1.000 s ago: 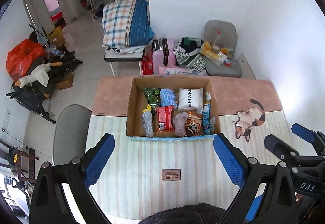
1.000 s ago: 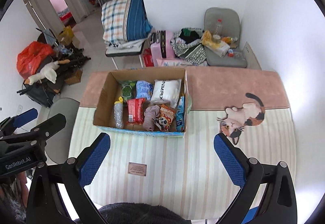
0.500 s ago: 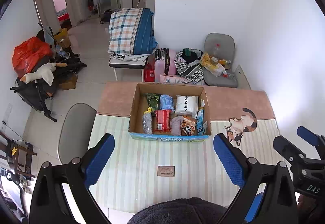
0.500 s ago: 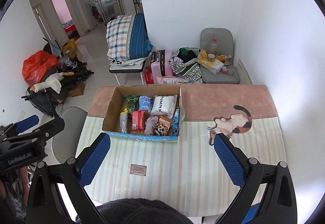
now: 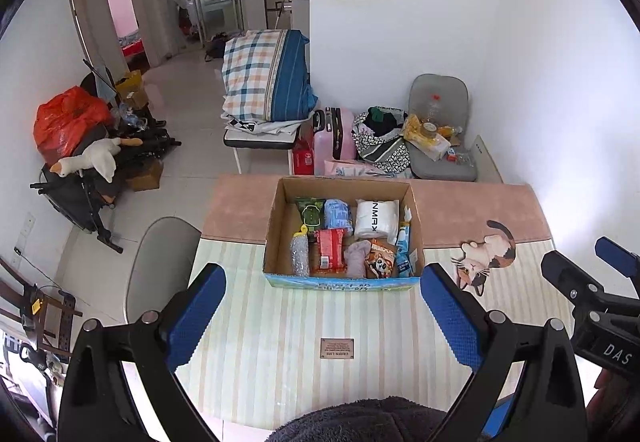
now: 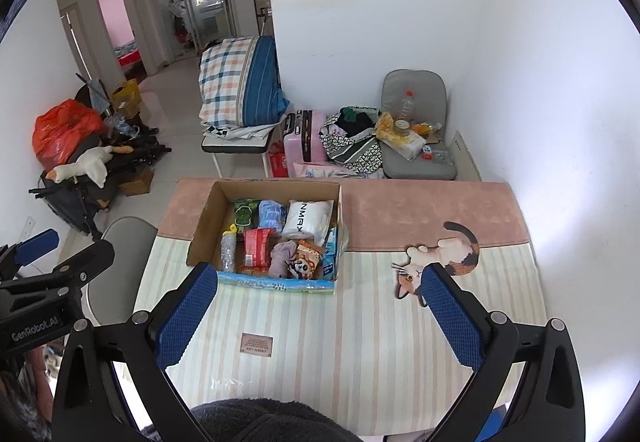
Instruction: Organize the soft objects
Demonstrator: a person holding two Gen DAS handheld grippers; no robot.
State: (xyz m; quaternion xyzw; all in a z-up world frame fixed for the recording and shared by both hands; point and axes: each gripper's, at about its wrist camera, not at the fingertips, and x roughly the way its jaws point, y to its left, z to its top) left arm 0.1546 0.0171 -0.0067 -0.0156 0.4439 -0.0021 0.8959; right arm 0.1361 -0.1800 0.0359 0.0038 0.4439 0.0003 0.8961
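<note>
— Where's the stuff to be sorted?

— All in the cardboard box [image 5: 280, 238], which sits on the striped surface [image 5: 280, 342] where the stripes meet the pink band. Inside the box, against its far wall, there's a green packet [image 5: 309, 210], a blue packet [image 5: 338, 213] and a white pack [image 5: 376, 219] side by side. Nearer the box's front wall I see a bubble-wrapped bottle [image 5: 300, 256], a red packet [image 5: 330, 253], a bunched grey-purple cloth [image 5: 356, 256] and an orange snack bag [image 5: 381, 258], with a thin blue packet [image 5: 404, 252] standing against the box's right wall.

— And the grippers?

— The left hand-held gripper [image 5: 322, 318] hangs in front of the box, its blue pads spread wide with nothing between them. The right hand-held gripper [image 6: 318, 316] is also spread apart and empty, in front of the box and off to its right.

— Anything else near the box?

— A cat picture [image 6: 440, 262] on the cloth to the right of the box, a small label [image 5: 337, 348] in front of it, and a grey chair [image 5: 160, 262] to the left. Behind the box, on the floor, a pink suitcase [image 5: 334, 139].
</note>
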